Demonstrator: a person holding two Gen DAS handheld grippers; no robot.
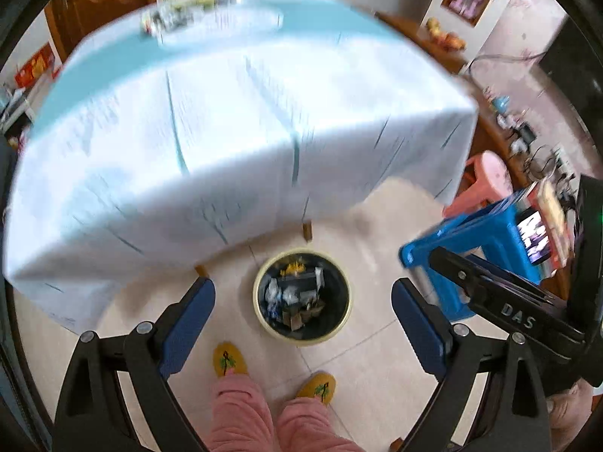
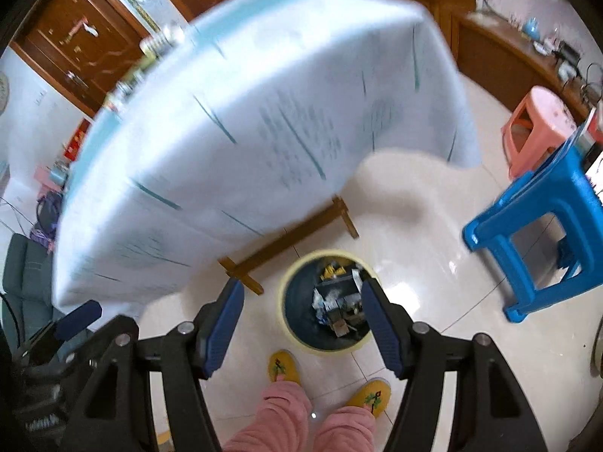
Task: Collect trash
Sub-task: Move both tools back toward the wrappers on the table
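Observation:
A round yellow-rimmed trash bin stands on the tiled floor, holding several crumpled wrappers and scraps. It also shows in the right wrist view, with the scraps inside. My left gripper is open and empty, held above the bin. My right gripper is open and empty, also above the bin; it shows at the right edge of the left wrist view. The left gripper's fingers show at the lower left of the right wrist view.
A table under a pale blue cloth stands just behind the bin, with a tin and packets on its far side. A blue stool and a pink stool stand to the right. The person's yellow slippers are near the bin.

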